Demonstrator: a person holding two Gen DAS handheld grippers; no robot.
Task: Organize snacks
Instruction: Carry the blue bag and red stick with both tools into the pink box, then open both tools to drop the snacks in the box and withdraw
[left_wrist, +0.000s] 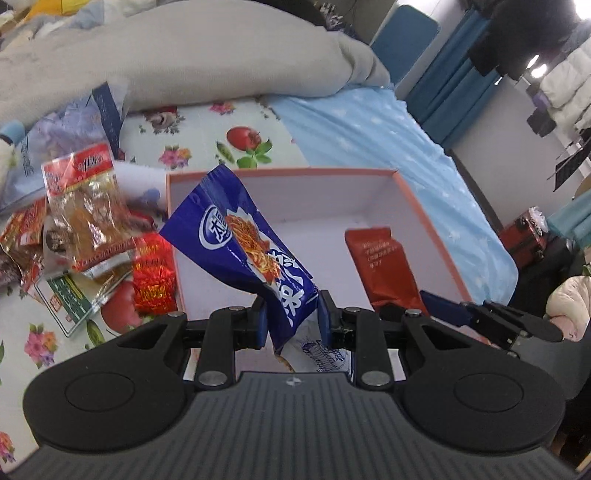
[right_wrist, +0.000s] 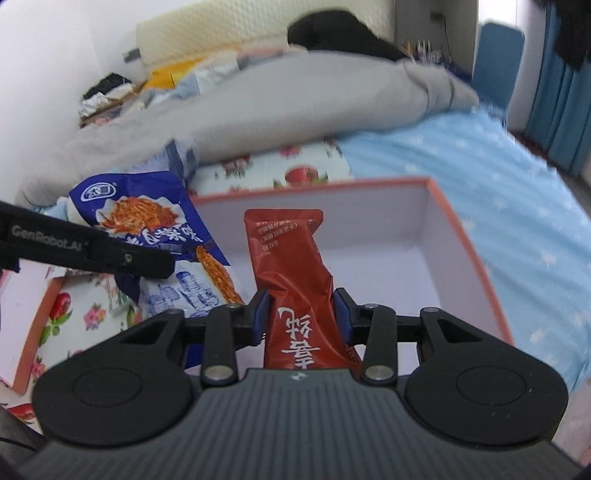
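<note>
Left tongs clamp the blue packet, right tongs the red sachet — loose snack pile shows only leftward.

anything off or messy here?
Nothing damaged or spilled. Both grippers pinch packets over the open box: left gripper the creased blue packet, right gripper the red packet. Loose snacks lie piled beside the box.

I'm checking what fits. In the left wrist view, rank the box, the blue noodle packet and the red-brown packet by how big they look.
1. Box, largest.
2. Blue noodle packet, though it is nearer the camera, held in the left claw.
3. Red-brown packet, smallest, its lower end hidden.
</note>
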